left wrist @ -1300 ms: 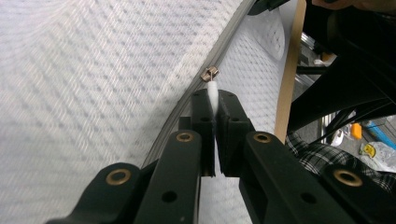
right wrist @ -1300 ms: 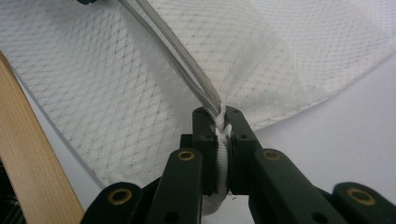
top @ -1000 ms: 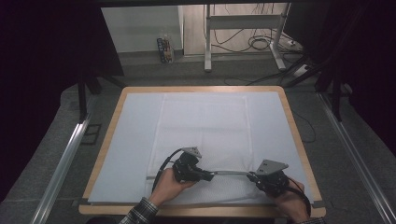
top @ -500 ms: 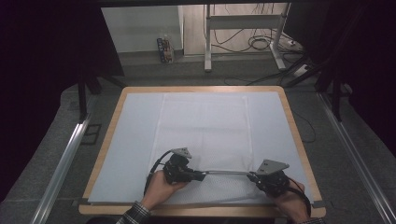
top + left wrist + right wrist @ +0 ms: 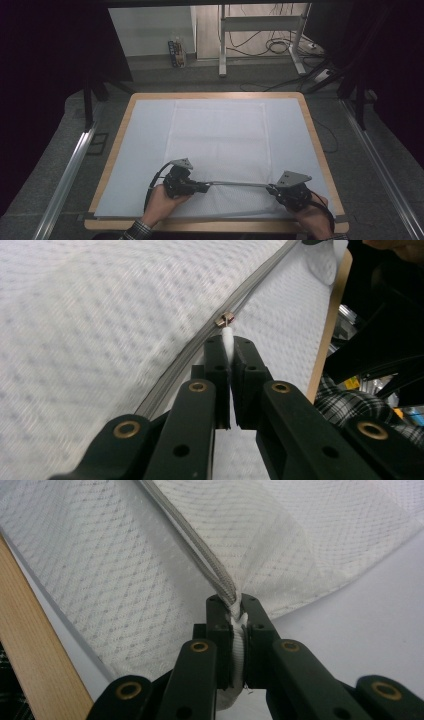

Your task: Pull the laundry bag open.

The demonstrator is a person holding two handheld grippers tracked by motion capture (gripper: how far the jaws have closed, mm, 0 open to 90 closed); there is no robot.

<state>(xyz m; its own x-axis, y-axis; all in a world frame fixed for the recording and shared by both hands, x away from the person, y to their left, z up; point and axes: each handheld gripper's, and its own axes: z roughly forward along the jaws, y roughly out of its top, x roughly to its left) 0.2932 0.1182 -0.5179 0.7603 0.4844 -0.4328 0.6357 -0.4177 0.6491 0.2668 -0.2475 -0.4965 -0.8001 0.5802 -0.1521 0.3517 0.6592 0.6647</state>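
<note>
Near the surface's front edge, left hand-held gripper (image 5: 228,347) clamps the zipper pull (image 5: 226,329); right hand-held gripper (image 5: 235,605) pinches the mesh bag's (image 5: 125,580) zipper end; slack could jam the slider.

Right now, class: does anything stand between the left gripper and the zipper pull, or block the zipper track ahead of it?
Nothing visible does. The left gripper is already shut on the white zipper pull, and the grey zipper track runs bare across the mesh bag to the right gripper, which clamps the bag's corner.
</note>
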